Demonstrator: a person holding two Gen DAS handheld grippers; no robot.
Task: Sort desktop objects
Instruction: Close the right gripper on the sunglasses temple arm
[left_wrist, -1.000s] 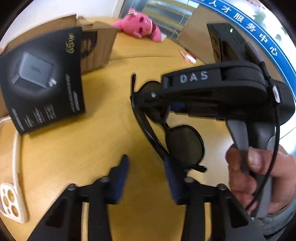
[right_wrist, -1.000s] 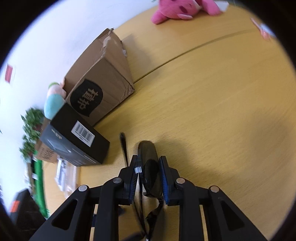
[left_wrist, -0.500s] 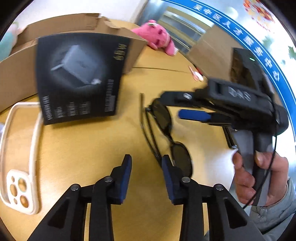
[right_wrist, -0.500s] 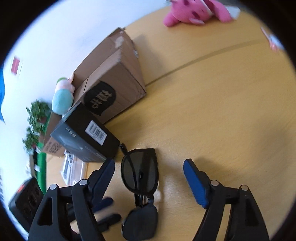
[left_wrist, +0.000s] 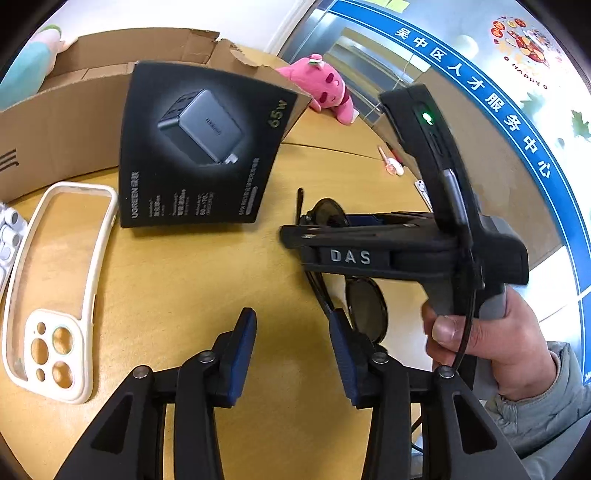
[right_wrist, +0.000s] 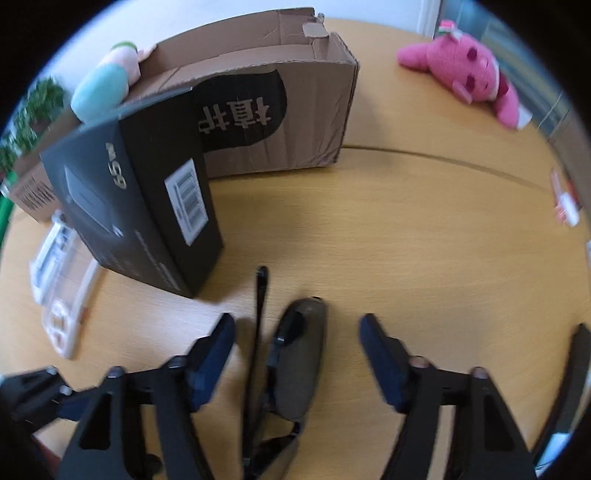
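Black sunglasses (right_wrist: 299, 354) lie on the wooden desk; they also show in the left wrist view (left_wrist: 365, 306). My right gripper (right_wrist: 297, 347) is open, its jaws on either side of the glasses without touching them. In the left wrist view the right gripper (left_wrist: 306, 230) hovers over the far lens. My left gripper (left_wrist: 291, 343) is open and empty, its right finger beside the near lens. A black charger box (left_wrist: 199, 147) stands against the cardboard box (right_wrist: 273, 107). A white phone case (left_wrist: 55, 288) lies at the left.
A pink plush toy (right_wrist: 465, 70) lies at the back of the desk (right_wrist: 424, 251). A green and pink plush (right_wrist: 107, 81) rests on the cardboard box. A white plastic tray (right_wrist: 59, 254) lies at the left. A small pink item (left_wrist: 391, 164) lies beyond the glasses.
My right gripper has opened and let go of the sunglasses, which now lie on the desk. Both grippers have shifted; the left one has opened a little wider.
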